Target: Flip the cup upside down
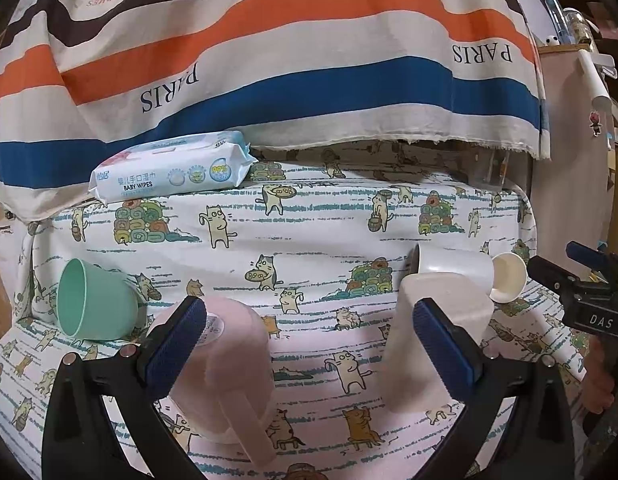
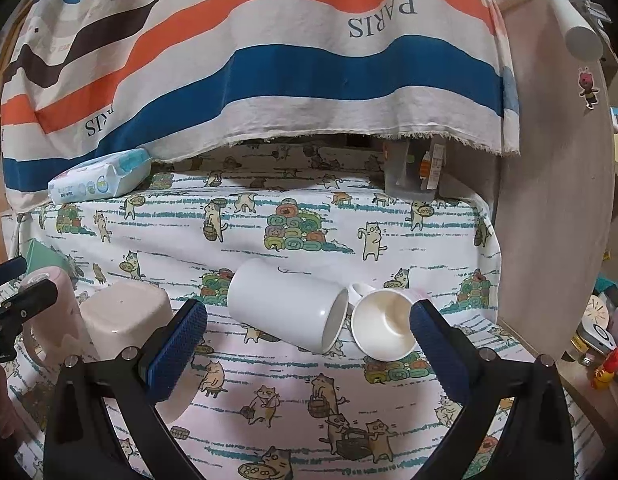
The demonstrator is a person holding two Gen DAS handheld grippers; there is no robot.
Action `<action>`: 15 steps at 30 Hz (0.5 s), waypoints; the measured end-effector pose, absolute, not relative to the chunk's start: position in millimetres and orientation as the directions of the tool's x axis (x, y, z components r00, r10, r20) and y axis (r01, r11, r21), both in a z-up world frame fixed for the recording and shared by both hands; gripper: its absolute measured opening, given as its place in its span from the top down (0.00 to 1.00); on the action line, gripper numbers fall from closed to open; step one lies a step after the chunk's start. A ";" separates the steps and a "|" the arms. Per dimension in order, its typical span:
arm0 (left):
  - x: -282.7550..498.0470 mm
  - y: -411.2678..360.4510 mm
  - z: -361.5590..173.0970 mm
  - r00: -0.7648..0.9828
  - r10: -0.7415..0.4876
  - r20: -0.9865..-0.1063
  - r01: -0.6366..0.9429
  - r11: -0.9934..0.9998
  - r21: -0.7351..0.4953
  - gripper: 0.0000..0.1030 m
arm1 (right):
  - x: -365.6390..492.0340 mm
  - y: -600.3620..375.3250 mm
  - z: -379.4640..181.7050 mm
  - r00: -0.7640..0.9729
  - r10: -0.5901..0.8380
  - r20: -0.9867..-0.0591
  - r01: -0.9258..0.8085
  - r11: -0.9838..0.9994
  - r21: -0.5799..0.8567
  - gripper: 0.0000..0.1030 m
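Both claws, left claw point(image 1: 305, 344) and right claw point(image 2: 309, 344), are held wide open, empty; the tall white ceramic mug point(image 2: 287, 304), lying sideways, could be rolled away if nudged.

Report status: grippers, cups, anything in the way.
Left gripper and right gripper open, empty. Pink cup and beige cup already inverted; two white cups and green cup on their sides. Path clear.

A home: baby wipes point(image 1: 171, 174) on a cat-print tablecloth point(image 1: 309, 220).
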State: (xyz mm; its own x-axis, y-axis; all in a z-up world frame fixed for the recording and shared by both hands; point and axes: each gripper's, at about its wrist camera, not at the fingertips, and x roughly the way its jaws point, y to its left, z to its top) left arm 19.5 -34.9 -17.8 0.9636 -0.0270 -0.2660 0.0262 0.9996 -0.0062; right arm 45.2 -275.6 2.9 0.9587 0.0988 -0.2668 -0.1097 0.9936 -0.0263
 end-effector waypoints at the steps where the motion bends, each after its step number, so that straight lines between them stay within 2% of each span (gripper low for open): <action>1: 19.2 -34.8 -17.7 0.964 -0.027 -0.266 0.026 1.000 -0.007 0.00 | 45.0 -275.4 2.9 0.959 0.097 -0.267 -0.108 0.994 -0.027 0.01; 15: 19.2 -32.8 -18.7 0.963 -0.014 -0.270 0.011 1.000 -0.013 0.00 | 45.5 -277.6 2.9 0.960 0.082 -0.268 -0.091 0.996 -0.022 0.01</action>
State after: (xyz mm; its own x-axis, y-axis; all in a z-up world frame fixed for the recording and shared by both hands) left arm 19.2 -32.8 -18.7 0.9628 -0.0142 -0.2700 0.0111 0.9999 -0.0129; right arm 45.5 -277.6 2.9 0.9600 0.0821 -0.2678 -0.0914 0.9956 -0.0225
